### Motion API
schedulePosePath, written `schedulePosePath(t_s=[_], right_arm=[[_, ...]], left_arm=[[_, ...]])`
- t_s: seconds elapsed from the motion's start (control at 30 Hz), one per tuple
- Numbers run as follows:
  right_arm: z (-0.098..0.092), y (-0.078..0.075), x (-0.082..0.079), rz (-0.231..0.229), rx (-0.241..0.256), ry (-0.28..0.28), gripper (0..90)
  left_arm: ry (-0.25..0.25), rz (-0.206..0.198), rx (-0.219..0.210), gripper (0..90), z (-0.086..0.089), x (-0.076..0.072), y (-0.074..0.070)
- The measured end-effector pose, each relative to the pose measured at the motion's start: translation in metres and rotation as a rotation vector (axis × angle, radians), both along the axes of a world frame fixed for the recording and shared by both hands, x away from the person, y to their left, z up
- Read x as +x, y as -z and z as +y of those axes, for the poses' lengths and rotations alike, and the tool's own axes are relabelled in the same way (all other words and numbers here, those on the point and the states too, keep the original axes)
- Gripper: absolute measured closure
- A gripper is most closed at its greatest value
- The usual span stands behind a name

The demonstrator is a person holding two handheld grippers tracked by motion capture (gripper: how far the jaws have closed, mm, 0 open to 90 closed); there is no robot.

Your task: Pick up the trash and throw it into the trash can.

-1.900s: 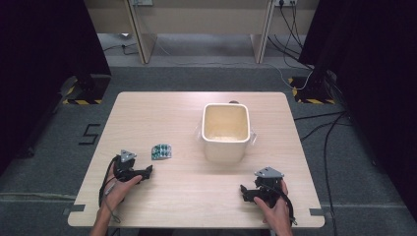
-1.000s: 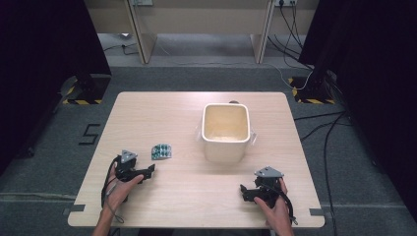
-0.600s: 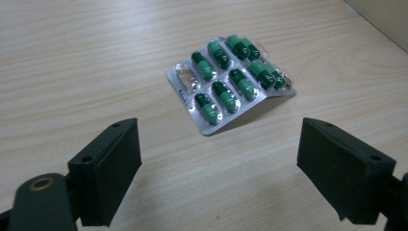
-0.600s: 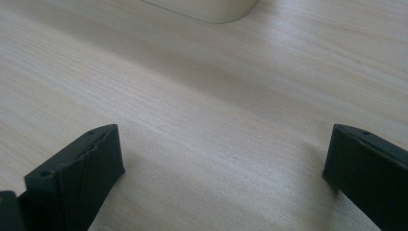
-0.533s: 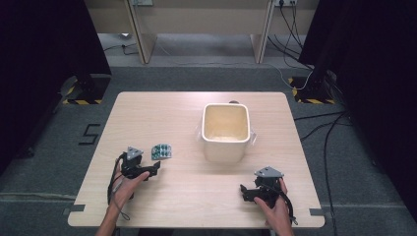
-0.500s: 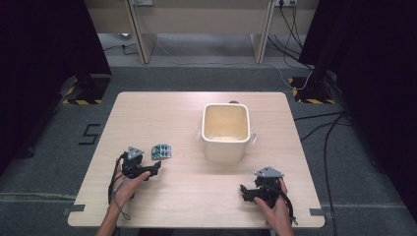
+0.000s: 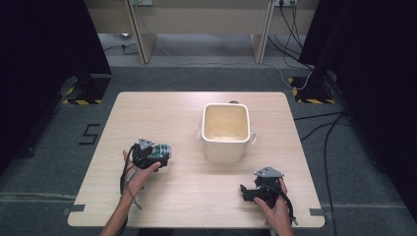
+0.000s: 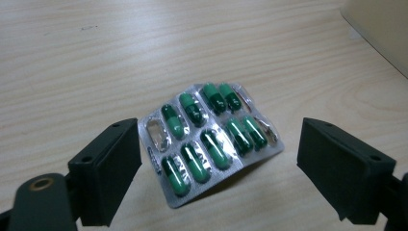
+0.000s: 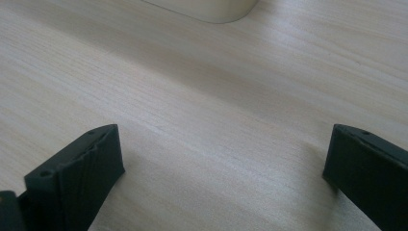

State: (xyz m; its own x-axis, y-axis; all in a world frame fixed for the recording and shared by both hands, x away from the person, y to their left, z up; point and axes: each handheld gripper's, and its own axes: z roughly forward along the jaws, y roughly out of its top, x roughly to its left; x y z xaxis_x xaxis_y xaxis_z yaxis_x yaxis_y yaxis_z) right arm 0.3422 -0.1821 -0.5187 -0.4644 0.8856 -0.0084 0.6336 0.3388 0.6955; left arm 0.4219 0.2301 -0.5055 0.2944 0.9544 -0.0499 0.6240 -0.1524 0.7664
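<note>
A silver blister pack of green capsules (image 8: 211, 139) lies bent on the wooden table, one pocket empty. In the high view the blister pack (image 7: 161, 150) sits left of the tub. My left gripper (image 8: 219, 168) is open, its two black jaws standing either side of the pack without touching it; from above the left gripper (image 7: 155, 157) sits right at the pack. My right gripper (image 9: 221, 168) is open over bare wood with nothing between its jaws, and the right gripper (image 7: 248, 192) rests near the table's front right.
A cream square tub (image 7: 225, 130) stands empty at the table's centre right; its rounded base (image 9: 207, 12) shows ahead of the right gripper. The light wooden table (image 7: 196, 201) has cables and dark curtains around it on the grey floor.
My left gripper has moved forward and to the right until its jaws flank the blister pack. The right gripper has stayed still.
</note>
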Motion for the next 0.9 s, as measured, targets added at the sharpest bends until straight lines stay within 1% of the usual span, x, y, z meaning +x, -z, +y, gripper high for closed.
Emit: schedulePosePath(t_s=[0.17, 0.27, 0.37, 0.4, 0.5, 0.53, 0.57, 0.6, 0.63, 0.67, 0.73, 0.9], right_arm=[[0.0, 0.0, 0.0, 0.0, 0.001, 0.001, 0.1], [0.0, 0.0, 0.0, 0.0, 0.001, 0.001, 0.1], [0.0, 0.0, 0.0, 0.0, 0.002, 0.002, 0.1], [0.0, 0.0, 0.0, 0.0, 0.001, 0.001, 0.1], [0.0, 0.0, 0.0, -0.001, 0.001, 0.001, 0.1], [0.0, 0.0, 0.0, -0.001, 0.001, 0.0, 0.1], [0.0, 0.0, 0.0, -0.001, 0.001, 0.0, 0.1], [0.0, 0.0, 0.0, -0.002, 0.001, 0.001, 0.1], [0.0, 0.0, 0.0, -0.001, 0.001, 0.001, 0.1], [0.0, 0.0, 0.0, -0.001, 0.0, 0.0, 0.2], [0.0, 0.0, 0.0, 0.0, 0.001, 0.001, 0.2], [0.0, 0.0, 0.0, -0.001, 0.0, 0.0, 0.2]], left_arm=[[-0.017, 0.011, -0.004, 14.8, -0.002, 0.007, 0.0], [-0.038, 0.019, 0.01, 14.8, -0.003, 0.015, 0.002], [-0.042, 0.022, 0.016, 14.8, -0.005, 0.017, 0.002], [-0.036, 0.027, 0.024, 14.8, -0.009, 0.019, 0.003], [-0.042, 0.028, 0.036, 14.8, -0.012, 0.023, 0.004], [-0.049, 0.036, 0.055, 14.8, -0.015, 0.026, 0.006], [-0.049, 0.036, 0.055, 14.3, -0.015, 0.026, 0.006], [-0.047, 0.039, 0.07, 14.3, -0.015, 0.027, 0.007], [-0.056, 0.041, 0.075, 13.5, -0.015, 0.028, 0.009], [-0.059, 0.047, 0.073, 14.6, -0.015, 0.029, 0.01], [-0.063, 0.063, 0.07, 14.0, -0.013, 0.029, 0.013], [-0.061, 0.067, 0.068, 13.0, -0.013, 0.03, 0.013]])
